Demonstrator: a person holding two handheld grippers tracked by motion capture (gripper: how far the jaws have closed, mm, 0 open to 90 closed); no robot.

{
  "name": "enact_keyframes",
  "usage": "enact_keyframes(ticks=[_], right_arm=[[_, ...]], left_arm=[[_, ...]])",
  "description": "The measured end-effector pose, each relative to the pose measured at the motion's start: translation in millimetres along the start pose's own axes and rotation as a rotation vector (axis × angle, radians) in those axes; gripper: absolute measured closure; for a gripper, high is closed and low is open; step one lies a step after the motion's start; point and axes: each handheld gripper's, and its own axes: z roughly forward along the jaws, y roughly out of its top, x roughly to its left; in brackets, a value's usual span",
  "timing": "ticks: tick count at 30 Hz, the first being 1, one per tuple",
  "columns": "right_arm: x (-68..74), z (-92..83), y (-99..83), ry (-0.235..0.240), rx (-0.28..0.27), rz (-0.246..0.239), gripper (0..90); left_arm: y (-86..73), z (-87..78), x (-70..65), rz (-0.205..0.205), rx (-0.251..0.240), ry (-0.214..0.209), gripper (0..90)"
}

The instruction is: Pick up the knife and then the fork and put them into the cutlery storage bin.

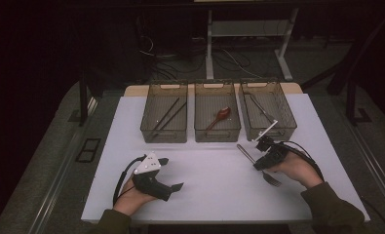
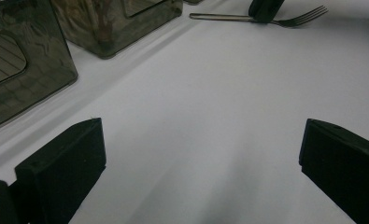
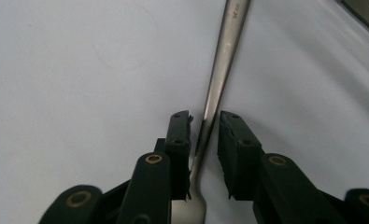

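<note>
The right hand-held gripper (image 3: 204,140) is low over the tabletop (image 1: 209,190), at its right and near side, and its jaws stand on both sides of the fork (image 3: 219,79). They are set at the thin neck, just above the place where the handle widens toward the tines. The jaws are nearly shut. A thin gap shows on each side of the metal, so I judge that the pads do not press on it yet. The fork lies flat, with its handle pointing to the far left and its tines toward the person.

The left hand-held gripper (image 1: 173,173) rests on the near left of the tabletop with its jaws wide apart and nothing between them.

The fork looks like steel: stiff, light, and not fragile. Its surface is smooth and shiny, so it may slip or turn between the pads. It is also thin and flat, so the jaws must reach almost to the tabletop to catch it. I think a hold nearer the middle of the handle would balance better than one at the neck; with this grip the long handle may dip.

Beyond the fork stand three bins (image 1: 217,112) in a row at the far side, and the right bin (image 1: 268,109) is the nearest to it.
</note>
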Motion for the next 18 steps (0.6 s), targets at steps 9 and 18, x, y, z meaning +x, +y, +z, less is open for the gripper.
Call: enact_keyframes(ticks=[9,18], right_arm=[[5.5,1.3,3.9,-0.047,0.028,-0.03,78.0],[7.6,1.7,6.1,-0.062,0.044,-0.037,82.3]], left_arm=[[0.0,0.4,-0.5,0.002,0.0,-0.001,0.0],[0.2,0.5,-0.5,0.004,0.003,-0.002,0.0]])
